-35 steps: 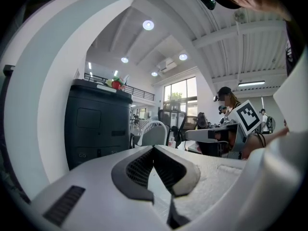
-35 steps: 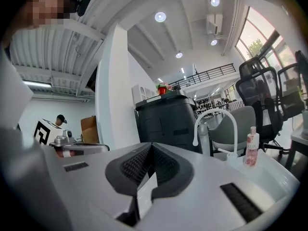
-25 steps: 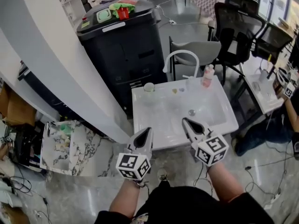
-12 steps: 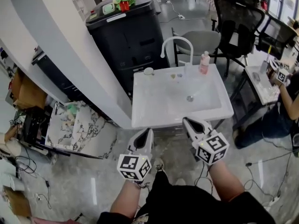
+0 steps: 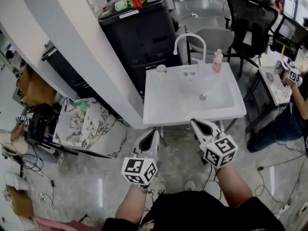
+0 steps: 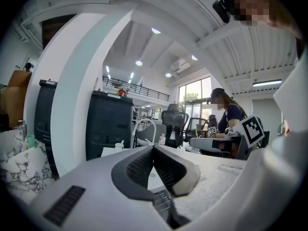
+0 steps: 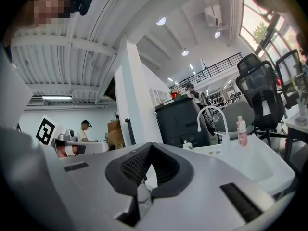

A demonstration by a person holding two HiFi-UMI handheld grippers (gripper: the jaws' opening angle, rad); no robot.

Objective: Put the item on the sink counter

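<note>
The white sink counter (image 5: pixel 163 105) stands ahead of me, with a curved white faucet (image 5: pixel 189 37), a pink soap bottle (image 5: pixel 217 61) and a small white jar (image 5: pixel 161 68) along its back edge. My left gripper (image 5: pixel 153 133) is shut and empty, its tip just short of the counter's front edge. My right gripper (image 5: pixel 194 124) is also shut with nothing in it, near the front edge further right. In the left gripper view the pads (image 6: pixel 144 165) meet, with the faucet (image 6: pixel 144 124) beyond them. In the right gripper view the closed gripper (image 7: pixel 150 146) points toward the sink counter (image 7: pixel 250 162) and soap bottle (image 7: pixel 241 131).
A black copier (image 5: pixel 139 28) with green and red items (image 5: pixel 134 1) on top stands behind the counter's left. A white pillar (image 5: pixel 62 37) and a marble slab (image 5: pixel 82 124) lie to the left. Office chairs (image 5: pixel 250 18) and a seated person (image 5: pixel 293 95) are on the right.
The view has pulled back: the sink counter sits farther from the gripper tips, which earlier overlapped its front edge. Both grippers stay shut and keep their place in the picture.
</note>
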